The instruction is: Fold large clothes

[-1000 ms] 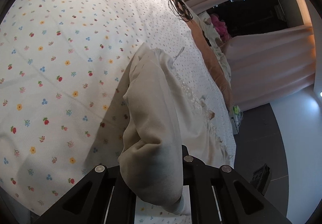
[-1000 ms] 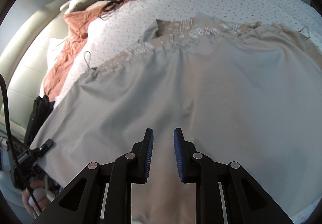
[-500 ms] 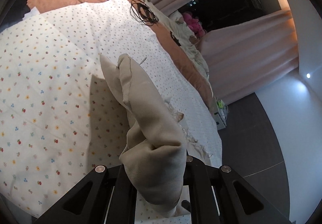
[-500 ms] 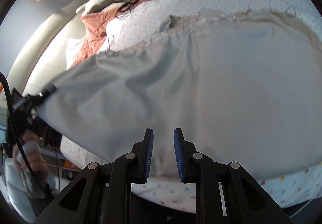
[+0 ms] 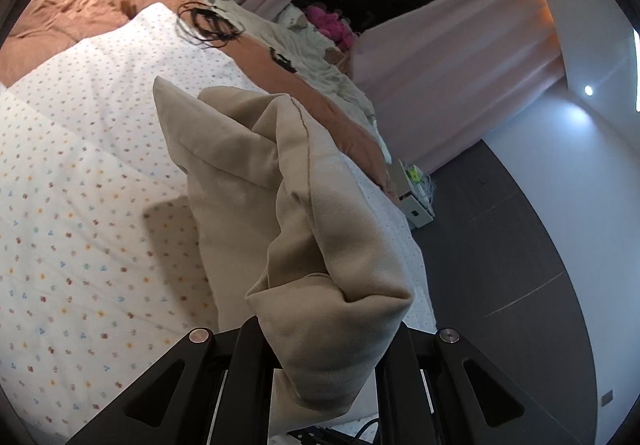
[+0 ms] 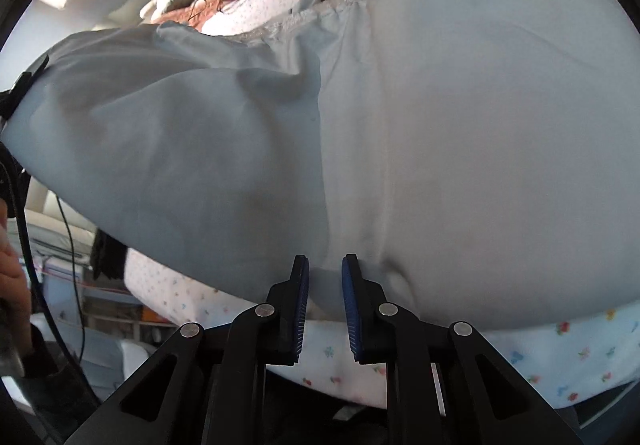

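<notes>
Both grippers shifted: left gripper [image 5: 324,329] lifted beige garment [image 5: 304,205] higher, seemingly.

I see one large beige garment [image 6: 460,133] spread over the flowered bedspread [image 5: 80,165], its gathered, lace-trimmed edge at the far side. One corner [image 5: 320,245] is bunched and lifted clear of the bed, hanging in soft folds. Its near hem lies close to the bed's edge.

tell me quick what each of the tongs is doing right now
Left tongs: shut on a bunched corner of the beige garment.
Right tongs: closing at the garment's near edge, pads not yet pressing it.
</notes>
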The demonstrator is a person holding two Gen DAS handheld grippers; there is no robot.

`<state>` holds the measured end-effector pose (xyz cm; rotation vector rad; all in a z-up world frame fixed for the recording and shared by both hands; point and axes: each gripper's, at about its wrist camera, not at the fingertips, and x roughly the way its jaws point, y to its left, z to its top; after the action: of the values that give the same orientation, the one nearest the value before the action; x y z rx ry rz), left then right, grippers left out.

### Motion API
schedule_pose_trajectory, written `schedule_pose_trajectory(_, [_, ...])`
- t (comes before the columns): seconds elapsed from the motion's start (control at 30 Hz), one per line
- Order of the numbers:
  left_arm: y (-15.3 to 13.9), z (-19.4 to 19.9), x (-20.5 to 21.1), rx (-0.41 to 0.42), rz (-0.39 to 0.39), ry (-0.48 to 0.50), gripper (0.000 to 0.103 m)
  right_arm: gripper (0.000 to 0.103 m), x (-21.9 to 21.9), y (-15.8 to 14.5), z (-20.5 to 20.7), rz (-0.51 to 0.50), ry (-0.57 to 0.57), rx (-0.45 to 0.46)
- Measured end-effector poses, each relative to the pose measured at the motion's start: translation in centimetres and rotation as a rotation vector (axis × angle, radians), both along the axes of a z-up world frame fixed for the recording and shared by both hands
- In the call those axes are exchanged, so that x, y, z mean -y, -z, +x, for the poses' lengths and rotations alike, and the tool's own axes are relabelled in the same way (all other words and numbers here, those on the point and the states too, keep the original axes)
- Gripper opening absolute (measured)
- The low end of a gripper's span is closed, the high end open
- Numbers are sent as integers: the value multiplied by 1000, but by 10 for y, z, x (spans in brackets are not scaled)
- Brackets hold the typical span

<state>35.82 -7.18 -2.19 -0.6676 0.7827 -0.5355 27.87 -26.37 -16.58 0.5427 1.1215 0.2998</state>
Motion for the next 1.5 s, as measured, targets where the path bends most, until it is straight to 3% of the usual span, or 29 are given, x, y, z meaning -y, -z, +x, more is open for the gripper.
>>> schedule_pose_trajectory(0.47, [-18,13,122,-9,82,154,9,19,130,-48,-69,67,271,142])
schedule_pose_trajectory(0.73, [8,18,215,-58,139,277,9,19,195,-51,-123,56,427,160])
schedule_pose_trajectory(1.07, [48,-4,318,-107,255,433,9,19,241,-42,-164,59,521,130])
schedule_pose_trajectory(1.3, [72,-34,356,-84,417,513,10,19,259,-37,-182,74,556,131])
schedule_pose_trajectory(1.37, [79,-39,360,-89,431,533,16,19,261,-36,-182,79,557,130])
schedule_pose_trajectory(1.43, [85,-43,363,-111,416,563,32,19,261,-33,-181,87,554,125])
schedule_pose_trajectory(1.5, [86,-44,367,-123,388,614,60,22,262,-31,-179,93,547,127])
